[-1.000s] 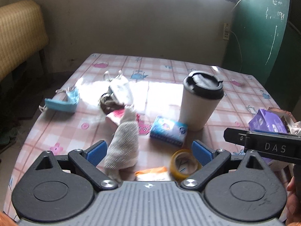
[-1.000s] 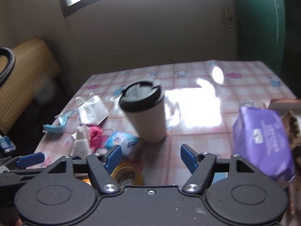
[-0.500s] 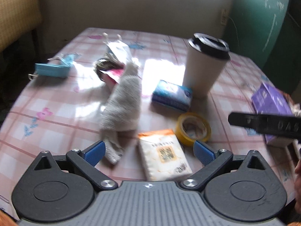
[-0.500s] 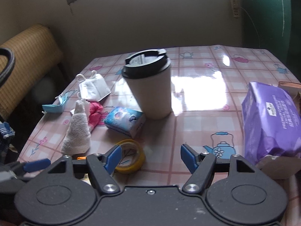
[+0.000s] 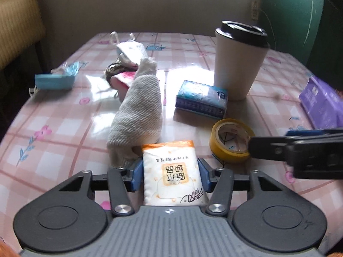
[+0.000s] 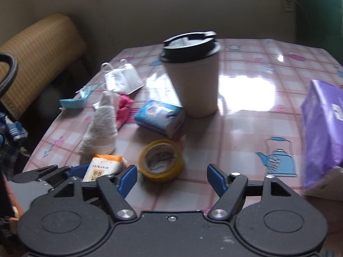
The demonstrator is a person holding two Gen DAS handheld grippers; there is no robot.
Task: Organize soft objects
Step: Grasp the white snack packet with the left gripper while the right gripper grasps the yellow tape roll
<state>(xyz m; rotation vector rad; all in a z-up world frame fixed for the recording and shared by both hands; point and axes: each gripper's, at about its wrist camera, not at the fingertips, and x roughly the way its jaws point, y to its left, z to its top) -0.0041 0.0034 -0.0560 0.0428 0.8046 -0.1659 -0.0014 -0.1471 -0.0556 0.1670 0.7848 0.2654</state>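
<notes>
The jaws of the left gripper (image 5: 170,176) are seen closing on the tissue pack (image 5: 171,171), laid lengthwise between them on the table (image 5: 64,117), while the right gripper (image 6: 171,180), empty and opening, is held beside it.

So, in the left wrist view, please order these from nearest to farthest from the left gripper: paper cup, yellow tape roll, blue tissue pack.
From the left gripper:
1. Yellow tape roll, just ahead, right.
2. Blue tissue pack, farther, centre-right.
3. Paper cup, behind the pack.
</notes>
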